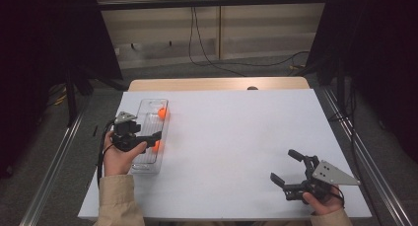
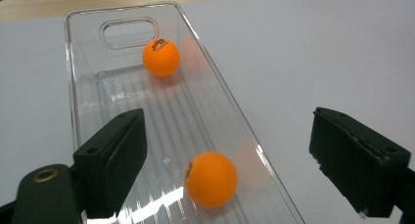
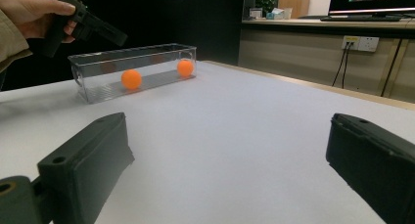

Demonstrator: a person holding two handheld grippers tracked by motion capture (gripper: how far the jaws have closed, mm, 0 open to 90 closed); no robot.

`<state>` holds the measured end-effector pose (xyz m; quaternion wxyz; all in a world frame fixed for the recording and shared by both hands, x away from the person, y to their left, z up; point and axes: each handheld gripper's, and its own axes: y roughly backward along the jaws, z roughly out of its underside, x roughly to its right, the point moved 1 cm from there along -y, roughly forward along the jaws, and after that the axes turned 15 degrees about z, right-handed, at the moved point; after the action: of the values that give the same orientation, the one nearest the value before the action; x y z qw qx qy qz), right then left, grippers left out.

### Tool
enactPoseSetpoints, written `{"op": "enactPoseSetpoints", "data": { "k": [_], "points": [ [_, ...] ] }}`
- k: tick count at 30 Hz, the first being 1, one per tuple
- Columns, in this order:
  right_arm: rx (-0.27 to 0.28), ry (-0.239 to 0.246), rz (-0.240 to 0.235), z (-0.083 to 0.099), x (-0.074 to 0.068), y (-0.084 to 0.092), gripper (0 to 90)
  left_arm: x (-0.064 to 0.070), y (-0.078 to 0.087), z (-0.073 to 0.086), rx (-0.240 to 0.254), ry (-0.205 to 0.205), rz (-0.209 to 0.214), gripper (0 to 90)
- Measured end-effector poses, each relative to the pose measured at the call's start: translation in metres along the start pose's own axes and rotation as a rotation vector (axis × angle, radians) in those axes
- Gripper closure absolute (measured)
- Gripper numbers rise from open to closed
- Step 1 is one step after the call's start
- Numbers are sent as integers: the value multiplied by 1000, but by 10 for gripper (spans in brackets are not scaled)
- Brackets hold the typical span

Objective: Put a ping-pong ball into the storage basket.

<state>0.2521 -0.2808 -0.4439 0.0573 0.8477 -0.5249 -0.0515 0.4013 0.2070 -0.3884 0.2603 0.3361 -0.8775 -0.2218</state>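
Note:
A clear plastic tray [image 1: 144, 106] lies lengthwise at the left of the white table [image 1: 236, 132]. Two orange balls rest in it: one at the far end [image 1: 162, 113], one nearer me [image 1: 156, 146]. My left gripper [image 1: 150, 137] hovers over the tray's near half, open. In the left gripper view the near ball [image 2: 211, 178] lies on the tray floor [image 2: 147, 116] below the wide gap between the jaws [image 2: 230, 136], touching neither; the far ball [image 2: 161, 57] sits by the handle cut-out. My right gripper [image 1: 283, 165] rests low at the front right, open with nothing in it [image 3: 230, 145].
The right gripper view has the tray [image 3: 132, 50] with both balls [image 3: 131, 79] [image 3: 185, 68] far across bare table, and the left hand's gripper [image 3: 88, 23] above it. Cables run over the floor behind the table; metal rails flank both sides.

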Motion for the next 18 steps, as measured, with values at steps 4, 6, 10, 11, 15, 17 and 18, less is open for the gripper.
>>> {"op": "enactPoseSetpoints", "data": {
  "k": [4, 6, 10, 11, 15, 17, 18],
  "points": [
    [-1, 1, -2, 0, 0, 0, 18, 3, 1, 1, 13, -5, -1, 115],
    [-1, 0, -2, 0, 0, 0, 18, 4, 1, 1, 19, -13, 3, 105],
    [0, 0, -2, 0, 0, 0, 18, 7, 1, 2, 33, -16, 12, 84],
    [-1, 1, -2, 0, 0, 0, 18, 7, 1, 3, 41, -18, 16, 80],
    [0, 1, -3, 0, -1, 0, 18, 9, 3, 4, 64, -24, 27, 57],
    [-2, 0, -2, 0, -1, 0, 18, 10, 4, 5, 65, -31, 30, 54],
    [-1, 1, -2, 0, -1, 0, 18, 10, 5, 5, 63, -36, 31, 47]
  ]
}}
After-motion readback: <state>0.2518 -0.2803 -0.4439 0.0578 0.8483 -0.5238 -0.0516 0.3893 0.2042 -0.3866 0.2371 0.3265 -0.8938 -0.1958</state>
